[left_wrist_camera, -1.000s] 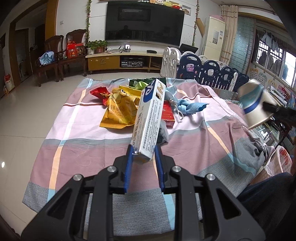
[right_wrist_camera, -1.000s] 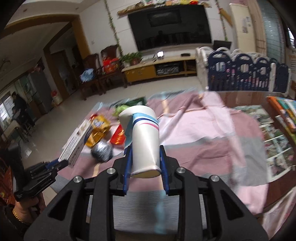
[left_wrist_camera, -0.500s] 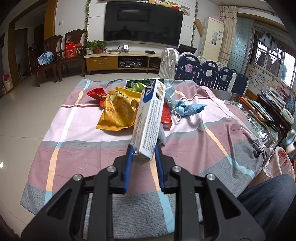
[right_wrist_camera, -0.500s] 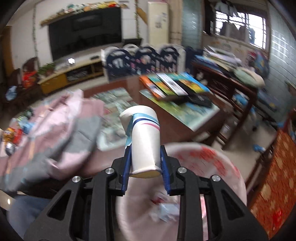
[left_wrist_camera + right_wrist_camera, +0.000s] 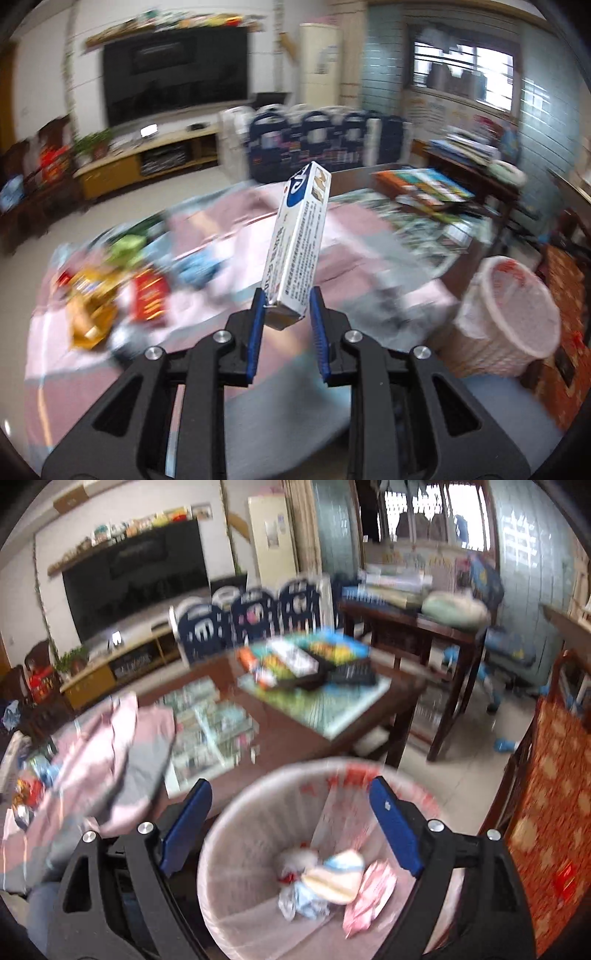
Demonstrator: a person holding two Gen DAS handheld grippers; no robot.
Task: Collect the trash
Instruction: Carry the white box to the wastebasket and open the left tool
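Note:
My left gripper (image 5: 286, 308) is shut on a long white and blue carton (image 5: 297, 243), held upright above the pink cloth-covered table (image 5: 236, 236). A lined wicker trash bin (image 5: 506, 314) stands to its right. My right gripper (image 5: 291, 794) is open and empty, directly over the same bin (image 5: 258, 827). The paper cup (image 5: 334, 877) lies inside the bin among crumpled wrappers. Loose snack wrappers (image 5: 92, 299) lie on the table's left part.
A dark wooden table (image 5: 332, 716) with books and a black remote stands behind the bin. A red patterned panel (image 5: 550, 805) is to the bin's right. My leg is at the lower left of the right wrist view. Both views are blurred.
My right gripper opened and the paper cup dropped into the bin. My left gripper swung right with the carton, bringing the bin into its view.

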